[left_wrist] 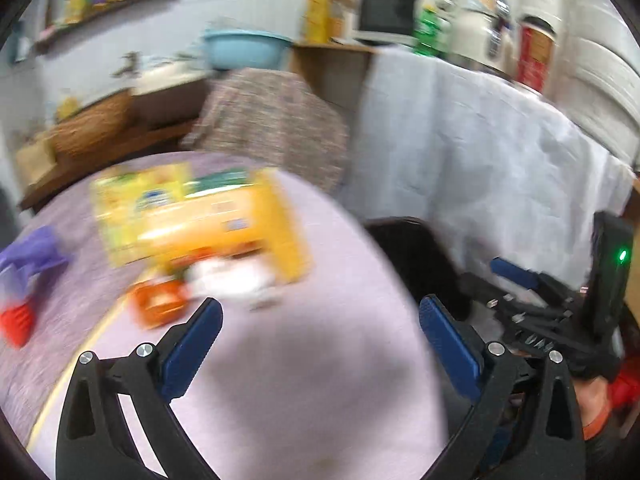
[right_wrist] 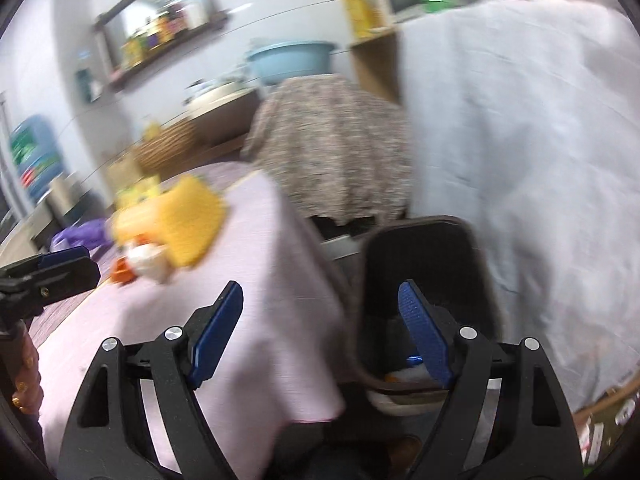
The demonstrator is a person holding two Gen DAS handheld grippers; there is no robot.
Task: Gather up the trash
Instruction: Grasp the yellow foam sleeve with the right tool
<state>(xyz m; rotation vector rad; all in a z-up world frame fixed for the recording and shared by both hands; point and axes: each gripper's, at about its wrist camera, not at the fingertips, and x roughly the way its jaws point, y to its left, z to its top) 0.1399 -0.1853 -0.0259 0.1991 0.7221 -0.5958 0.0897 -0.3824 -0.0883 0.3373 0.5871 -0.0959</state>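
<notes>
A pile of trash lies on the lilac-covered table [left_wrist: 280,360]: a yellow-orange carton [left_wrist: 224,220], a yellow-green packet [left_wrist: 136,196], an orange wrapper [left_wrist: 158,306], crumpled white paper [left_wrist: 232,276], a purple bag [left_wrist: 32,252] and a red scrap [left_wrist: 16,324]. My left gripper [left_wrist: 320,316] is open and empty above the table, short of the pile. My right gripper [right_wrist: 320,300] is open and empty over the table's right edge, next to a black trash bin [right_wrist: 424,256] that holds some scraps. The carton [right_wrist: 184,220] shows blurred in the right wrist view.
A white sheet [left_wrist: 480,152] covers furniture at the right. A patterned cloth [left_wrist: 276,120] covers something behind the table. A wooden counter with a blue basin [left_wrist: 244,48], a microwave [left_wrist: 388,12] and bottles stands at the back. The right gripper's body [left_wrist: 560,300] shows at the left view's right.
</notes>
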